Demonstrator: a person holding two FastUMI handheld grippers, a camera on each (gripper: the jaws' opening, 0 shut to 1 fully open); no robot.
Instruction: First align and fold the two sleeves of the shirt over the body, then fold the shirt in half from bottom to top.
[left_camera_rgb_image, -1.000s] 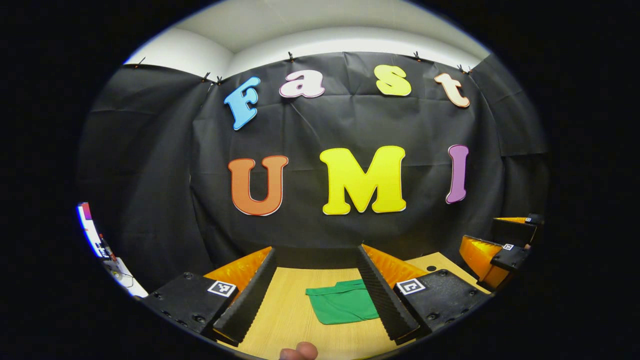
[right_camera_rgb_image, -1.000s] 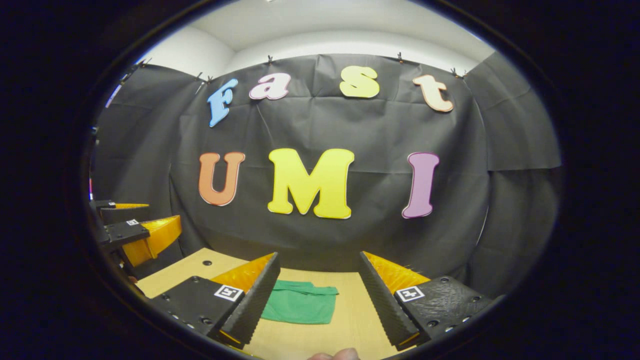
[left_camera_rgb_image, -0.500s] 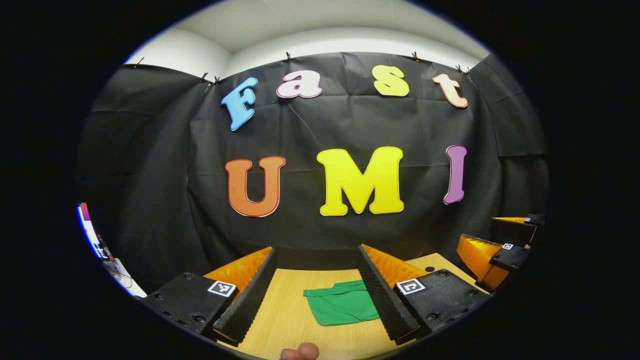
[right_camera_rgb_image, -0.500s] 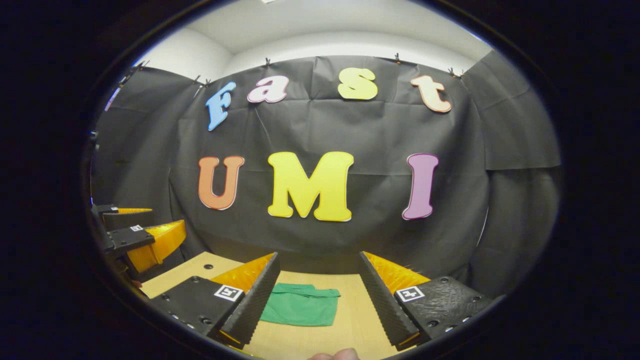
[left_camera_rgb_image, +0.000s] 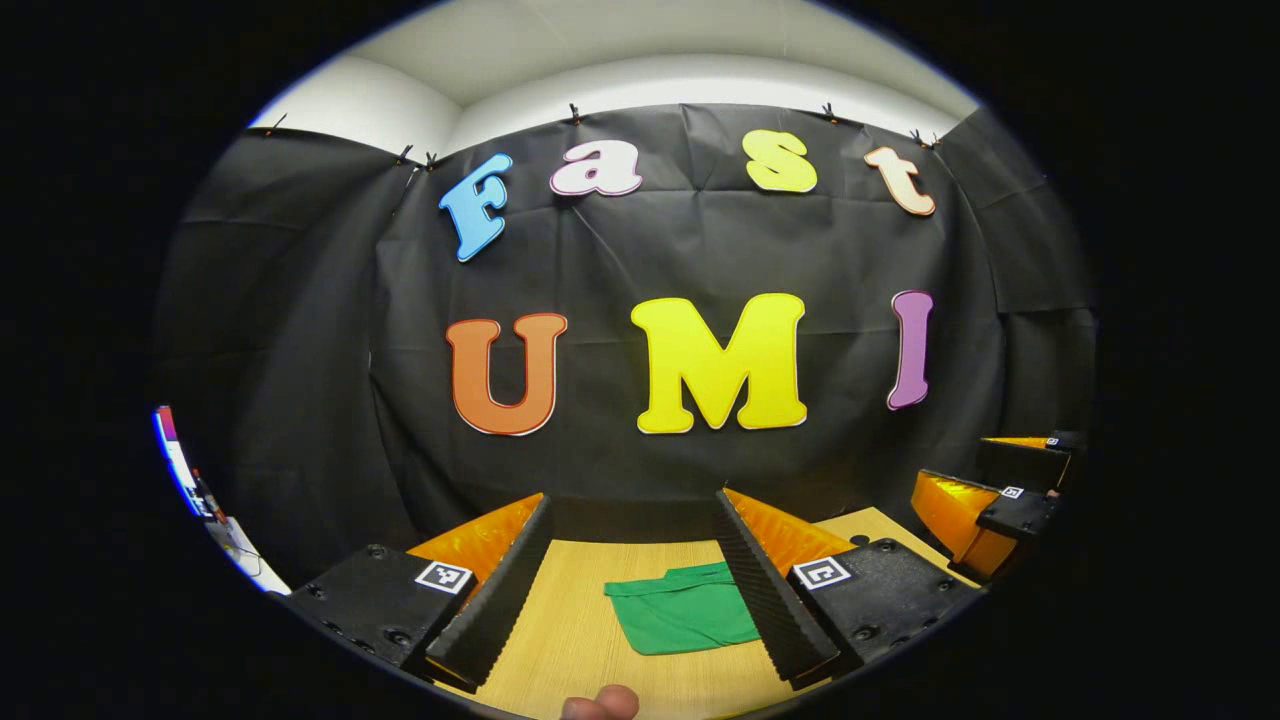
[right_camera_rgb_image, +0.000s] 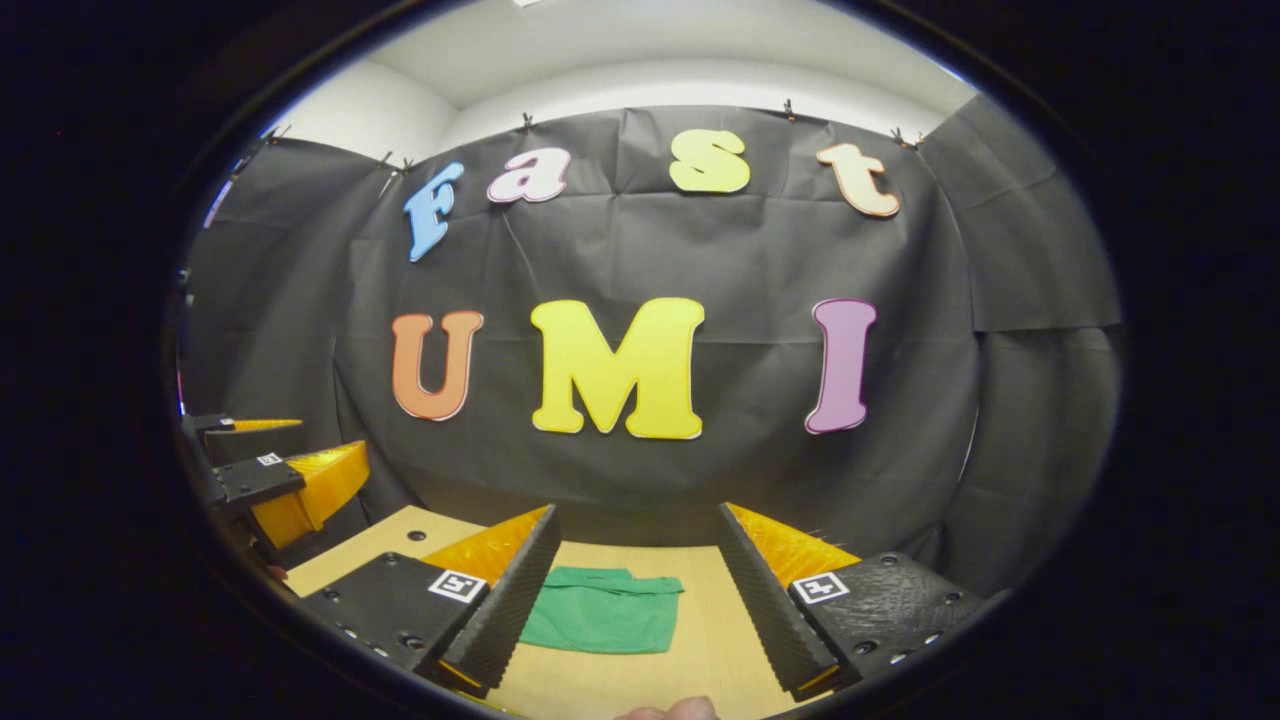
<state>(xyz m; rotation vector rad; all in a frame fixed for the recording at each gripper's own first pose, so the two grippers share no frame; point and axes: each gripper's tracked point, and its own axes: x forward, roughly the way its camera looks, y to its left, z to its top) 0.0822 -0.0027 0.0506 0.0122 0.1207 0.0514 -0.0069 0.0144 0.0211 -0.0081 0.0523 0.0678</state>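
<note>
Two grippers held up off the wooden table (left_camera_rgb_image: 560, 620), jaws spread wide, nothing between them: left gripper (left_camera_rgb_image: 632, 585), right gripper (right_camera_rgb_image: 632, 590). Green shirt (left_camera_rgb_image: 682, 618) lies flat on the table ahead and below, already a compact folded rectangle; in the left gripper view it sits toward that tool's right finger, in the right gripper view (right_camera_rgb_image: 600, 622) toward the left finger, so it lies between the two tools. Neither looks clearly nearer; folding appears done or nearly so.
</note>
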